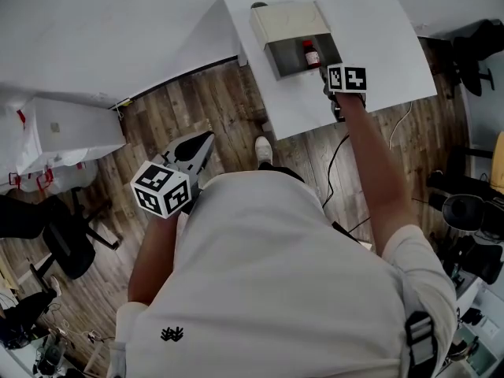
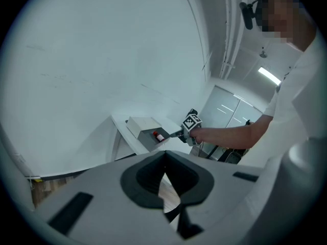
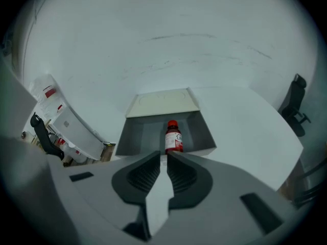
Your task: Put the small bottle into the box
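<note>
A small brown bottle (image 1: 311, 53) with a red cap and red label stands upright inside the grey open box (image 1: 285, 60), whose cream lid (image 1: 290, 22) is folded back. The box sits on the white table (image 1: 378, 46). My right gripper (image 1: 329, 90) hovers over the table at the box's front right edge, apart from the bottle. In the right gripper view its jaws (image 3: 164, 155) are almost together with a narrow slit and nothing between them; the bottle (image 3: 173, 137) stands just beyond. My left gripper (image 1: 206, 140) hangs low over the floor, away from the table, shut and empty (image 2: 164, 153).
A white cabinet (image 1: 63, 132) stands at the left over the wooden floor (image 1: 197, 101). A black office chair (image 1: 59, 246) is at the lower left, another black chair (image 1: 479, 50) right of the table. Cables (image 1: 339, 160) trail on the floor under the table's near edge.
</note>
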Motion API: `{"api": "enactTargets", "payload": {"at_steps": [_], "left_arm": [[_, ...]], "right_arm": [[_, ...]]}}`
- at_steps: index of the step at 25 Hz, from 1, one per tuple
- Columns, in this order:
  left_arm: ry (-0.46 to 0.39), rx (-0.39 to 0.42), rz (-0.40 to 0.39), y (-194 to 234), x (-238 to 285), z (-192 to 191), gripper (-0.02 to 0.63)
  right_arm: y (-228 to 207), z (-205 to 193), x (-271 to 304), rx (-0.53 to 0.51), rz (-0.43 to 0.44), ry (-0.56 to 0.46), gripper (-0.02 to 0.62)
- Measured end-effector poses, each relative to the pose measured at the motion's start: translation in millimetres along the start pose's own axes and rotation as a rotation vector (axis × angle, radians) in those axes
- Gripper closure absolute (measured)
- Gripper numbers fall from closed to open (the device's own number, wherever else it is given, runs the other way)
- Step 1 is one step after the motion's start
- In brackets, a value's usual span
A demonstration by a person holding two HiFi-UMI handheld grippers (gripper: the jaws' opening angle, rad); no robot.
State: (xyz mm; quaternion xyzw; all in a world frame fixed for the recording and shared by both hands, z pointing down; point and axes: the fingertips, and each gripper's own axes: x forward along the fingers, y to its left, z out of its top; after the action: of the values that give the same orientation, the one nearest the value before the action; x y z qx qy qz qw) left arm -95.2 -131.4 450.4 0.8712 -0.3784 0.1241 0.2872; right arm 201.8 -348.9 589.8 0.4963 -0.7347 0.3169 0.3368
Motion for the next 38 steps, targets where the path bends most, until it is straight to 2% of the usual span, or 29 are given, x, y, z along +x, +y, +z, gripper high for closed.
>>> {"api": "enactTargets", "payload": {"at_steps": [2, 6, 15, 23, 31, 38], "left_arm": [[-0.002, 0.007, -0.017, -1.7, -2.6, -0.9, 0.6], [-0.002, 0.018, -0.044, -6.4, -10.7, -7.7, 0.6], [0.018, 0.028, -0.101, -8.0, -38.3, -29.7, 0.6], [0.053, 0.057, -0.143, -5.0, -63.3, -56.0, 0.6], [0.053, 0.064, -0.177, -14.6, -71.8, -66.2, 0.6], [0.051, 0.079, -0.195, -20.5, -77.8, -69.9, 0.6]], "right_arm": [[10.0, -9.3, -11.1, 0.003, 0.008, -0.012, 0.569], [40.0, -35.0, -33.1, 0.016, 0.052, -0.03, 0.581], [125.1, -92.6, -81.3, 0.067, 0.15, -0.105, 0.589], [198.9, -137.4, -117.8, 0.056, 0.242, -0.15, 0.589], [238.4, -158.0, -149.4, 0.03, 0.294, -0.159, 0.589], [255.6, -164.2, -163.2, 0.006, 0.303, -0.192, 0.589]]}}
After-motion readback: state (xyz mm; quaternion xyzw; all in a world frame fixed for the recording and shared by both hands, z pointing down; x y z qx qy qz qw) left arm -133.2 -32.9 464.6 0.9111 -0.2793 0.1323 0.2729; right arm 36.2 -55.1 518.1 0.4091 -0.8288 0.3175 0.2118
